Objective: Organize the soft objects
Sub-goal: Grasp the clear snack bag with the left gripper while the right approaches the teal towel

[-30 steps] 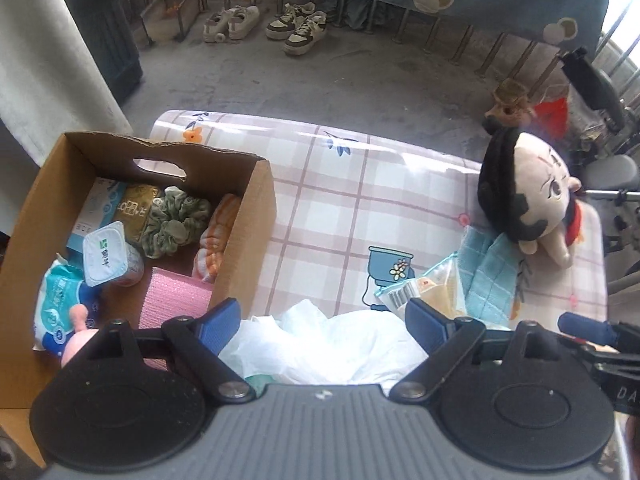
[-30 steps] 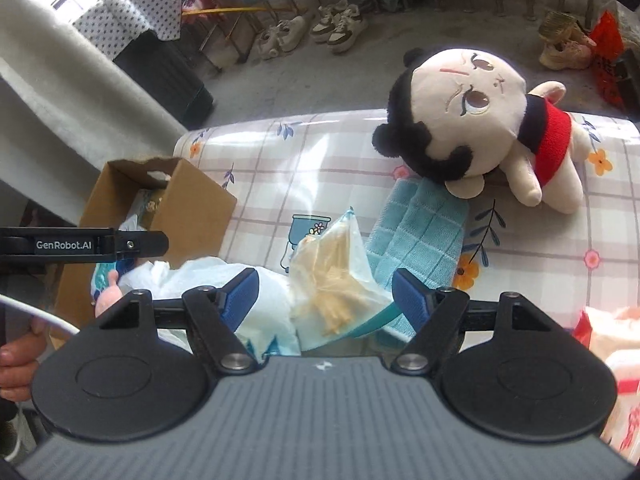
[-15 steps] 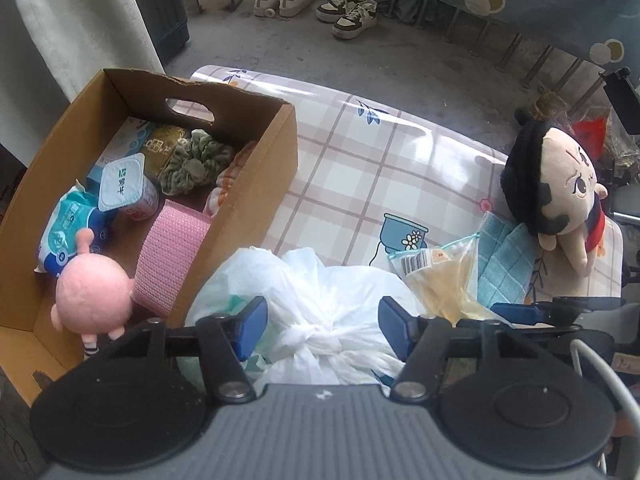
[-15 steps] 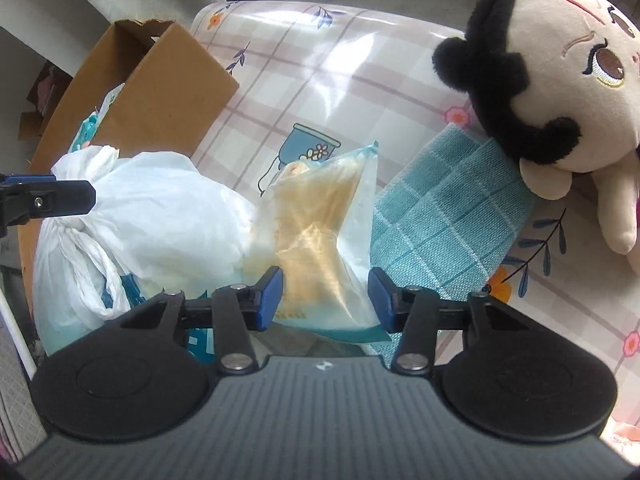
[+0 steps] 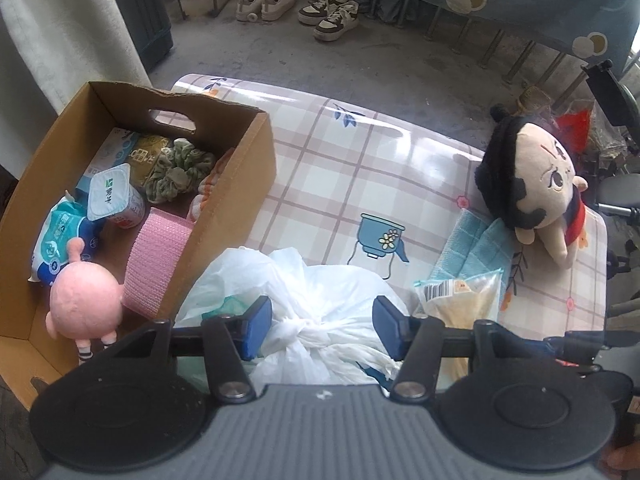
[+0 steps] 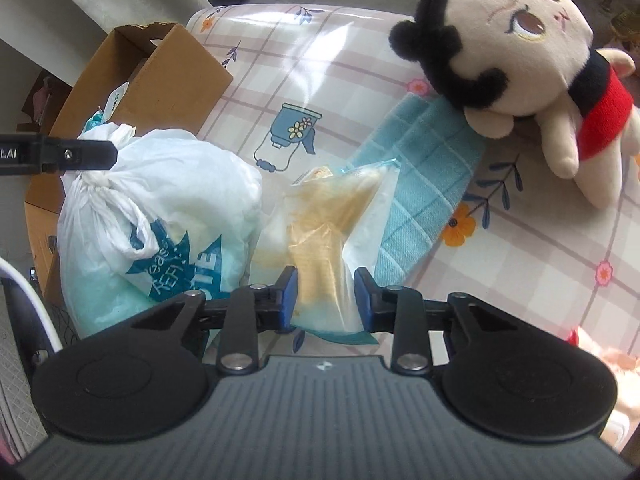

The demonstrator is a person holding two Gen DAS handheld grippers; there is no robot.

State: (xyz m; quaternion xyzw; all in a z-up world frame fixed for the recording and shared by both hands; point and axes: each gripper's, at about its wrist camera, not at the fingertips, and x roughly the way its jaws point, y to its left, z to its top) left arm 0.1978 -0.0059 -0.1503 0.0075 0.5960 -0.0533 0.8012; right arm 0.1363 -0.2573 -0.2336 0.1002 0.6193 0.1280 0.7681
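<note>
A knotted white plastic bag (image 5: 332, 292) lies on the checked table (image 5: 340, 168) beside the cardboard box (image 5: 256, 168). My left gripper (image 5: 320, 332) is shut on the bag's knot, one pad pressing each side. In the right wrist view the same bag (image 6: 172, 184) lies at left, with a left finger (image 6: 80, 154) beside its knot. My right gripper (image 6: 325, 300) is closing on a clear packet of yellowish stuff (image 6: 332, 232), which is pinched between its pads. A black-haired plush doll (image 6: 516, 28) in a red top lies at the far right, partly on a teal towel (image 6: 424, 160).
The box holds a pink plush (image 5: 84, 300), a pink roll (image 5: 158, 256), a sealed cup (image 5: 112, 196), a green scrunchie (image 5: 180, 168) and a tissue pack (image 5: 60, 240). Shoes (image 5: 332, 20) stand on the floor beyond the table. A pale orange thing (image 6: 608, 360) shows at the right edge.
Both grippers' jaws have narrowed. The left one came over the white bag and closed round its knot. The right one sank toward the clear packet and closed in on it.
</note>
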